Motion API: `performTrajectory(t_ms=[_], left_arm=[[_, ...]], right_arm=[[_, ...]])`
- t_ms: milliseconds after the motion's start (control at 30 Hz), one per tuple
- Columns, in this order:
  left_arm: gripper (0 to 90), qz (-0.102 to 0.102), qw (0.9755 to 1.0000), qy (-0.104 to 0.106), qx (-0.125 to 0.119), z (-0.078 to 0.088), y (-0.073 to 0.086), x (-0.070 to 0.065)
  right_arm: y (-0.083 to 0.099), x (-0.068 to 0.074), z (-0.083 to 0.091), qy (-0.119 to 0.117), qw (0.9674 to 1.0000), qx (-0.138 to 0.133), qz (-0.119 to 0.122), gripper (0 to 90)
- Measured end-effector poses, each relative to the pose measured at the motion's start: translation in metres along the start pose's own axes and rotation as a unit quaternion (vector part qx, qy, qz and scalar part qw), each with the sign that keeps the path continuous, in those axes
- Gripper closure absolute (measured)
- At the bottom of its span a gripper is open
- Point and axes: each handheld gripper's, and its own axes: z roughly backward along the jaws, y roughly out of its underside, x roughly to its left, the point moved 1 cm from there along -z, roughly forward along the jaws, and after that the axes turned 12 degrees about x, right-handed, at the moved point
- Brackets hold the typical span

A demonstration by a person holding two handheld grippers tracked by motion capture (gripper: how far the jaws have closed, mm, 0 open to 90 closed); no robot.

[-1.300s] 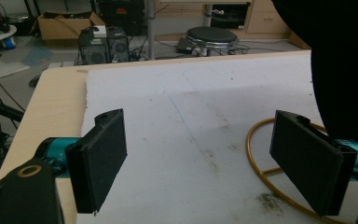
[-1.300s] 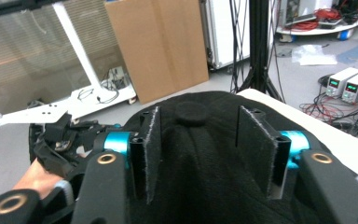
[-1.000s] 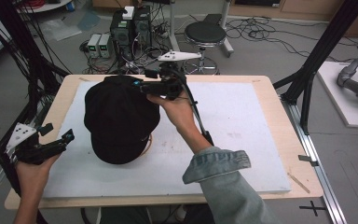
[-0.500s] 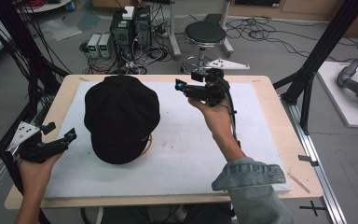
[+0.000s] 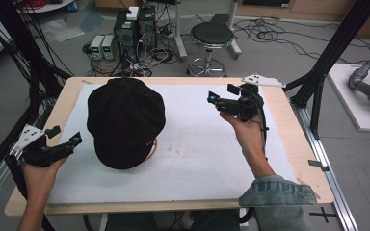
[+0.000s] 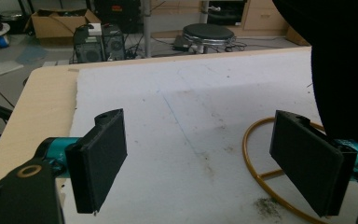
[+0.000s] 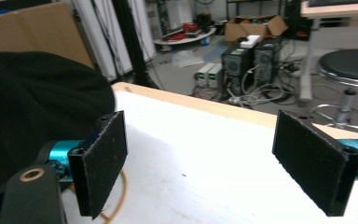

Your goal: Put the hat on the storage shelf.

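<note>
Both claws gape empty, one on each side of the cap.

The right gripper (image 5: 221, 100) hovers over the white foam mat (image 5: 197, 144) toward the table's right, well apart from the cap; its jaws have just been opening, nothing between them. The left gripper (image 5: 65, 138) hangs at the mat's left edge, jaws wide. The round black fabric cap (image 5: 125, 120) lies on the mat's left half, over a thin golden wire ring (image 6: 261, 172).
</note>
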Motion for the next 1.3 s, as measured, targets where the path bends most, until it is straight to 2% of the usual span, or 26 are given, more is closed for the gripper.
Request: performTrajectory(t_ms=[167, 267, 700, 767, 800, 867, 900, 1000, 1300], left_arm=[[18.8, -0.004, 1.0000, 0.001, 0.001, -0.001, 0.000, -0.002], [18.8, -0.005, 1.0000, 0.001, 0.003, -0.001, 0.000, -0.002], [18.8, -0.005, 1.0000, 0.000, 0.003, -0.001, 0.000, -0.003], [18.8, -0.004, 1.0000, 0.001, 0.001, -0.001, 0.000, -0.004], [18.8, -0.005, 1.0000, 0.001, 0.002, -0.001, 0.000, -0.004], [18.8, -0.005, 1.0000, 0.002, 0.001, -0.001, 0.000, -0.004], [18.8, -0.005, 1.0000, 0.001, 0.002, -0.001, 0.000, -0.004], [18.8, -0.006, 1.0000, 0.002, 0.003, -0.001, 0.000, -0.004], [18.8, -0.006, 1.0000, 0.003, 0.005, -0.003, 0.001, -0.006]], right_arm=[[0.018, -0.010, 0.010, 0.031, 0.9995, 0.003, 0.003, 16.7], [0.027, -0.015, 0.015, 0.043, 0.9991, 0.002, -0.006, 13.1], [0.065, -0.036, 0.025, 0.068, 0.9974, -0.001, -0.026, 13.1], [0.071, -0.039, 0.026, 0.072, 0.9969, 0.001, -0.032, 12.8], [0.073, -0.042, 0.026, 0.080, 0.9960, 0.016, -0.037, 12.6], [0.074, -0.043, 0.027, 0.084, 0.9956, 0.016, -0.037, 12.6], [0.080, -0.044, 0.029, 0.088, 0.9955, 0.002, -0.035, 12.7], [0.089, -0.048, 0.029, 0.093, 0.9948, 0.008, -0.039, 12.6], [0.114, -0.058, 0.027, 0.097, 0.9934, 0.016, -0.060, 12.6]])
